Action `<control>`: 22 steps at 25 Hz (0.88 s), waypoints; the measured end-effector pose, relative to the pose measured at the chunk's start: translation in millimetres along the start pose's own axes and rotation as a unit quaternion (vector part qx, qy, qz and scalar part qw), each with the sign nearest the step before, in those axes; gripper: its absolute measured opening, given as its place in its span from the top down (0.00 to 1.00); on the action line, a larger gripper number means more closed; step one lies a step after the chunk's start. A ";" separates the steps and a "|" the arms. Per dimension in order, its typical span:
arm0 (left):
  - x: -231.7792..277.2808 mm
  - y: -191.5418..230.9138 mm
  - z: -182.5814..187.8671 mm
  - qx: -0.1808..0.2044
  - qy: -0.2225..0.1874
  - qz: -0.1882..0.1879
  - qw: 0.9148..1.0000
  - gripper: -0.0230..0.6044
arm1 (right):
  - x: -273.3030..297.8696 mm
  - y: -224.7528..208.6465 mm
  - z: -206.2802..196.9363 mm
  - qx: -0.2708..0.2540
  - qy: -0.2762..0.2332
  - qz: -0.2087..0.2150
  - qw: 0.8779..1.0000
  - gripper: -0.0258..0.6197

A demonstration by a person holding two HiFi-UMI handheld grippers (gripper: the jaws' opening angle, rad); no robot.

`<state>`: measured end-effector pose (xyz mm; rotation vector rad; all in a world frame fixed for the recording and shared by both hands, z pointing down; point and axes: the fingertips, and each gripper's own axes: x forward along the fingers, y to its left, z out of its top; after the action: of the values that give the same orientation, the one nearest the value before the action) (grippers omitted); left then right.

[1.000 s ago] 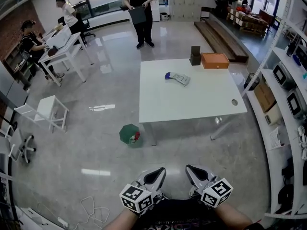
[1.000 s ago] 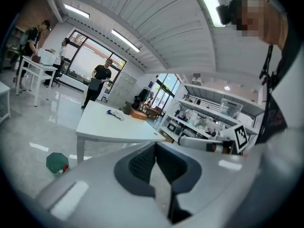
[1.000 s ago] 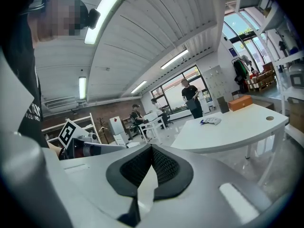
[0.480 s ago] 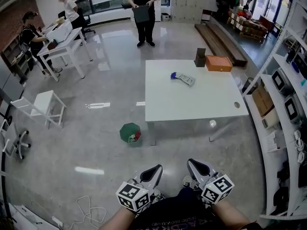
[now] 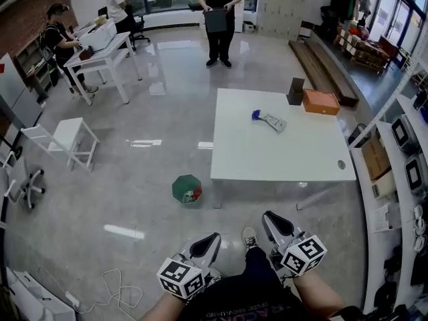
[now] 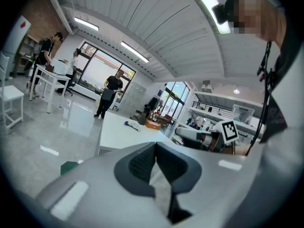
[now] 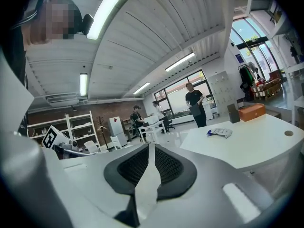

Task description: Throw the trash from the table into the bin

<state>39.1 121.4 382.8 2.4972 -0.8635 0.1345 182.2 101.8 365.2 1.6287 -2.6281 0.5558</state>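
Down at six o'clock of the head view, close against the body, carries the left tongs (image 5: 206, 245) and the right tongs (image 5: 276, 224) side by side, both aimed toward twelve o'clock. Probably does so because nothing lies within reach yet and the worktop (image 5: 267, 162) stands well apart ahead. Keeps the left tongs pressed together at the tips, empty. Shows the right tongs a narrow slit apart, having just been opening, with nothing between the pads; likely readies that side for the pick.

Finds the trash (image 5: 271, 121) on the far half of the worktop, toward one o'clock from the tongs, lying flat and alone, well apart from the near edge. Looks like a crumpled pale wrapper, flattish and elongated, with a small blue piece at its nine o'clock end. Seems light and thin, so probably calls for a low pinch at an edge.

Notes the orange box (image 5: 320, 101) and the dark upright box (image 5: 295, 91) at the far corner, at one o'clock of the trash, near but not touching it. Spots the bin (image 5: 186, 188), green and open-topped, on the floor at eleven o'clock of the tongs, near the worktop's near left corner. Seems handy there for a short carry from the worktop edge. Holds something red and pale inside already.
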 end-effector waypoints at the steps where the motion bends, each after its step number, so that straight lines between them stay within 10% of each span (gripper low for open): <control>1: 6.6 3.9 3.1 -0.001 0.000 0.005 1.000 0.95 | 6.8 -8.7 2.2 0.001 0.001 0.002 1.000 0.89; 22: 220.7 43.8 46.1 -0.032 0.047 0.055 0.997 0.95 | 154.1 -328.0 35.8 -0.012 0.066 -0.055 0.996 0.73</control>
<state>185.2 -53.0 415.0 2.3641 -0.9515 0.2555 402.1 -173.6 457.0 1.6570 -2.4265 0.6019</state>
